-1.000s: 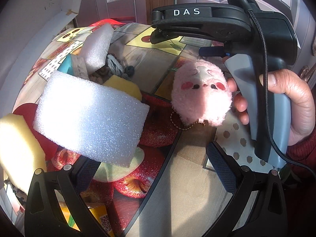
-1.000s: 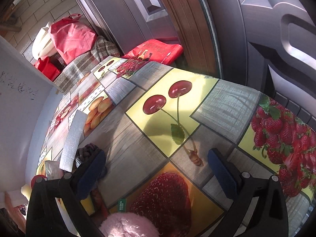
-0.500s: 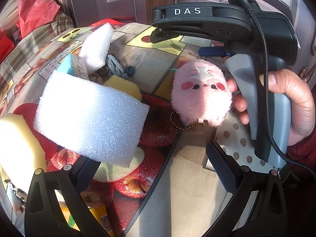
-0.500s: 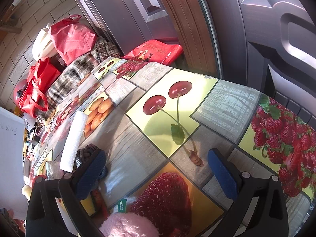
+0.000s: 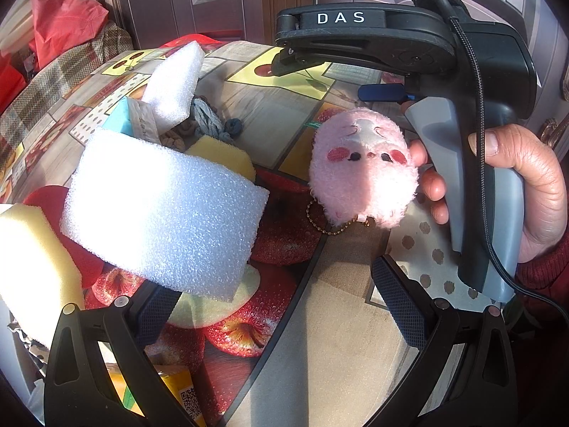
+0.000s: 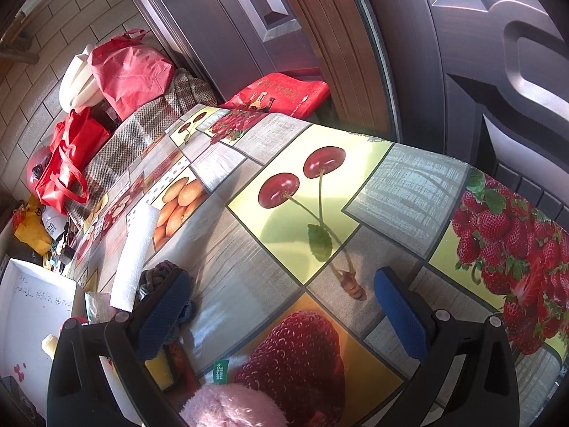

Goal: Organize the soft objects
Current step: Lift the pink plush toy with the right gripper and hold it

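Observation:
A pink plush toy [image 5: 362,167] with a bead chain lies on the fruit-print tablecloth [image 5: 270,114], ahead and right of my left gripper [image 5: 277,306], which is open and holds nothing. A big white foam block [image 5: 163,213] sits just beyond its left finger. A hand [image 5: 526,185] holds the right gripper's grey handle [image 5: 444,163] directly beside the plush. In the right wrist view my right gripper [image 6: 284,313] is open over the tablecloth [image 6: 320,195], and the plush's fuzzy top [image 6: 231,409] shows at the bottom edge, behind the pads and untouched.
Yellow sponges [image 5: 32,267] [image 5: 224,156], a second white foam piece [image 5: 174,85], a teal packet [image 5: 121,121] and grey-blue knitted bits [image 5: 213,121] crowd the left of the table. A white board [image 6: 32,313] stands at the left. Red bags [image 6: 128,71] and doors lie beyond the far edge.
The white board at the left has dropped back out of the left wrist view, uncovering the red bags. Both grippers, the plush and the foam are where they were.

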A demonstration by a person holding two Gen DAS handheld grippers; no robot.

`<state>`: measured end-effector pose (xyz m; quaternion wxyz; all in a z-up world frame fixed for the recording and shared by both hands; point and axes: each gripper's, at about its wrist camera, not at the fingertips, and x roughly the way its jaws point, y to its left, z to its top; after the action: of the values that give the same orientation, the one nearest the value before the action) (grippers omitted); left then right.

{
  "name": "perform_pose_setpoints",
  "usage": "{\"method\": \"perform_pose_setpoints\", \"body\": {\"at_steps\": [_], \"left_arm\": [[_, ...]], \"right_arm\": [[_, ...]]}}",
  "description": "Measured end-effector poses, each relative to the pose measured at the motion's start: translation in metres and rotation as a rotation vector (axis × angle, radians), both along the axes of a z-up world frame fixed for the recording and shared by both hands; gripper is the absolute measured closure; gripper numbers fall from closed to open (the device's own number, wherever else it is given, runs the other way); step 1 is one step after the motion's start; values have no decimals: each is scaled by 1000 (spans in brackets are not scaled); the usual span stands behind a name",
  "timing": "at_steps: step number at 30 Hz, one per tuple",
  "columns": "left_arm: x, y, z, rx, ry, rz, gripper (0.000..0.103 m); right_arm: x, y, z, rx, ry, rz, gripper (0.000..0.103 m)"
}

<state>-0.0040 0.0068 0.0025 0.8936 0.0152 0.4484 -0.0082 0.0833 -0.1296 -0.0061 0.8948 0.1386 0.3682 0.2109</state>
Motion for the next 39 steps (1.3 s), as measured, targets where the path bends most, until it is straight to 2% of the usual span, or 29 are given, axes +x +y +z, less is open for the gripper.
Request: {"method": "perform_pose_setpoints", "body": {"at_steps": [29,36,39], "left_arm": [[0,0,0,0,1,0,1],[0,0,0,0,1,0,1],[0,0,0,1,1,0,1]], "right_arm": [[-1,-5,2,42,-10,-22,0],[-3,-19,-2,183,-23,-38,0],[-4,-20,-2,201,-23,-38,0]]}}
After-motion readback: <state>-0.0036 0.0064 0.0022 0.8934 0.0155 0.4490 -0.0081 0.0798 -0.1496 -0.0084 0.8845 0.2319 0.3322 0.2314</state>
